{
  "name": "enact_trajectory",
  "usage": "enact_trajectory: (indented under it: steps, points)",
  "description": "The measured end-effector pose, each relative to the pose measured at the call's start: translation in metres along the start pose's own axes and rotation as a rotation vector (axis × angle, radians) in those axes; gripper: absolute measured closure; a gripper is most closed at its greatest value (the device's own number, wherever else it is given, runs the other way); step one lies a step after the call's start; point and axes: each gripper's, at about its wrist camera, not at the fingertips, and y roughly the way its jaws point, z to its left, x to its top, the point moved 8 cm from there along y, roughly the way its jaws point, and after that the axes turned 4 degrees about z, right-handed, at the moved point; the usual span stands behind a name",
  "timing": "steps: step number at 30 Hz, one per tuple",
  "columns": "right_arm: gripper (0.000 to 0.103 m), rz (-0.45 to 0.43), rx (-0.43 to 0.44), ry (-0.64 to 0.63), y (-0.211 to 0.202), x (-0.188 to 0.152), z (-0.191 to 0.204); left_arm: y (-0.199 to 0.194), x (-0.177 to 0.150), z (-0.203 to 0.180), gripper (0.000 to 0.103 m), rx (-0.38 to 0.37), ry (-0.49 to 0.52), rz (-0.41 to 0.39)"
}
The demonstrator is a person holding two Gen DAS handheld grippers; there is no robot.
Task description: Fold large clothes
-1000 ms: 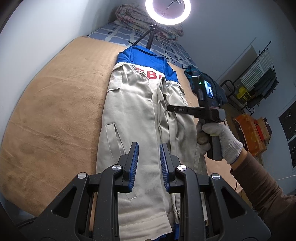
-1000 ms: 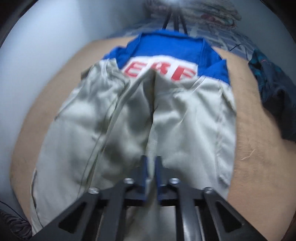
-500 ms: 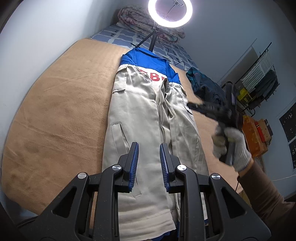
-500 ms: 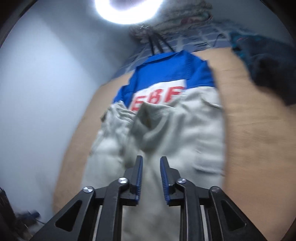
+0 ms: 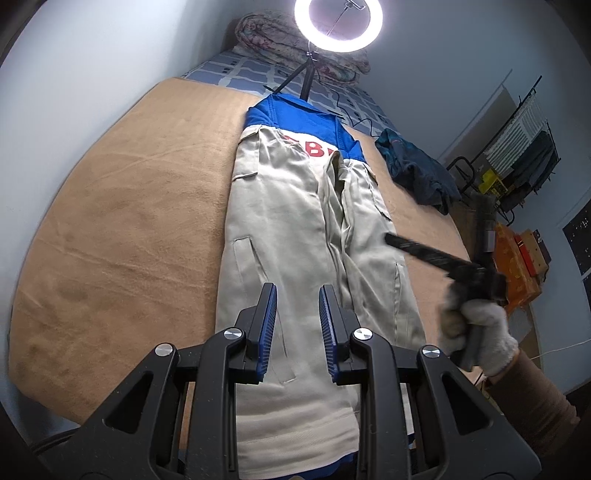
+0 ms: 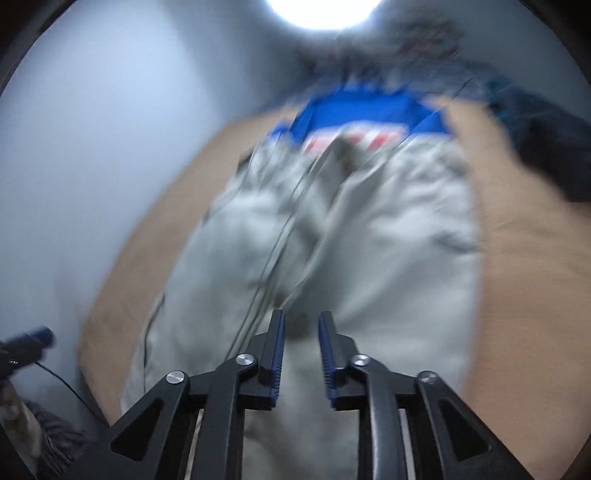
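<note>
From the left wrist camera, the left gripper (image 5: 297,314) hovers above the lower part of a beige and blue jacket (image 5: 295,236), its blue pads a narrow gap apart with nothing between them. The jacket lies lengthwise on a tan blanket (image 5: 129,229) covering the bed, collar toward the ring light (image 5: 338,24), both side panels already folded in so they meet along the middle; that narrow strip looks ready for a fold from hem to collar. At the right edge, a gloved hand (image 5: 476,332) carries the right gripper (image 5: 406,246) over the jacket's right panel, blurred by movement. A dark garment (image 5: 417,173) lies bunched on the blanket beside the jacket, apart from it, probably waiting its turn.

From the right wrist camera the picture is heavily blurred. The right gripper (image 6: 301,332) has a narrow gap and its jaws are opening; only cloth well below shows through the gap, nothing pinched. The jacket (image 6: 369,240) fills the middle, its blue yoke at the far end. The left gripper (image 6: 26,345) shows at the lower left edge, too smeared to read.
</note>
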Motion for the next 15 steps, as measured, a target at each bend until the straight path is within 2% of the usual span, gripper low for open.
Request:
enact_trajectory:
  steps: [4,7,8,10,12,14,15]
  points:
    - [0.082,-0.019,-0.076,0.070,-0.023,-0.017,-0.038,0.002,-0.012,0.004,0.080,-0.021,-0.005,0.018]
    - [0.083,0.034,-0.134,0.121,-0.007,-0.042,-0.061,0.010,-0.024,0.006,0.080,-0.024,0.001,0.046]
    - [0.091,0.058,-0.146,0.149,0.003,-0.053,-0.073,0.012,-0.029,0.007,0.080,-0.021,0.006,0.056]
    - [0.095,0.023,-0.151,0.115,0.003,-0.056,-0.075,0.016,-0.038,0.012,0.080,-0.010,0.012,0.068]
    - [0.095,0.032,-0.180,0.102,0.000,-0.056,-0.072,0.018,-0.046,0.015,0.080,-0.017,0.014,0.080]
    - [0.086,0.039,-0.214,0.083,-0.008,-0.055,-0.066,0.019,-0.056,0.020,0.080,-0.034,0.008,0.095]
    - [0.086,0.021,-0.215,0.064,-0.014,-0.054,-0.058,0.021,-0.061,0.021,0.080,-0.045,0.007,0.105]
